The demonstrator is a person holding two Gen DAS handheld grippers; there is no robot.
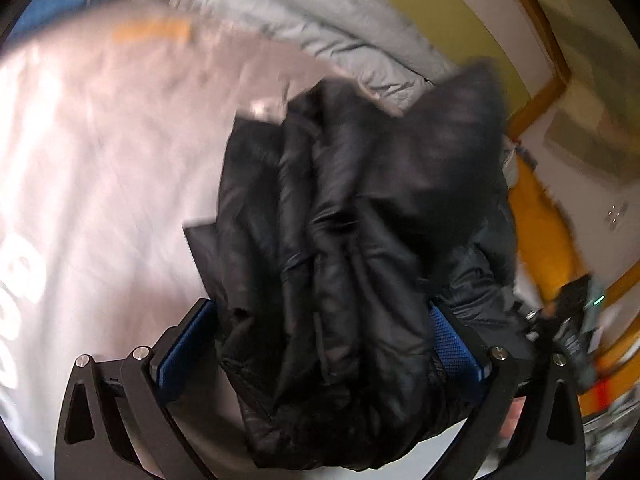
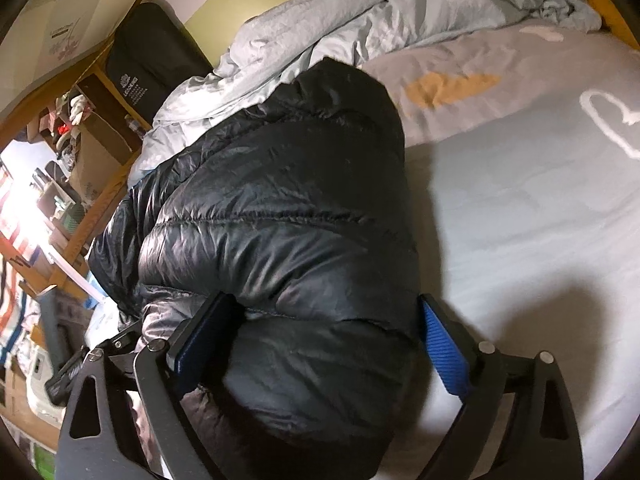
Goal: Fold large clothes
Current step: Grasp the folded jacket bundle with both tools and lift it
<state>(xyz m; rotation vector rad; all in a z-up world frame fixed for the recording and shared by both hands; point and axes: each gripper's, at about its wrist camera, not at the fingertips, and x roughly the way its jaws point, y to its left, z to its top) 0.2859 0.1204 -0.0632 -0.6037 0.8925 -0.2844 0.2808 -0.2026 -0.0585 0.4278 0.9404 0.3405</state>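
The left gripper [image 1: 324,344] has its blue-padded fingers [image 1: 188,340] spread wide, and a bunched part of the black quilted puffer jacket [image 1: 340,240] fills the space between them; the view is blurred, so I cannot tell if the pads really press the fabric. The right gripper [image 2: 320,344] is also wide open around a thick fold of the same jacket [image 2: 280,216]; its right pad [image 2: 444,344] stands apart from the fabric. The jacket lies on the pale printed bed sheet [image 2: 520,208], beside a crumpled light grey duvet [image 2: 360,12]. Wooden shelves with boxes [image 2: 88,136] stand behind the bed.
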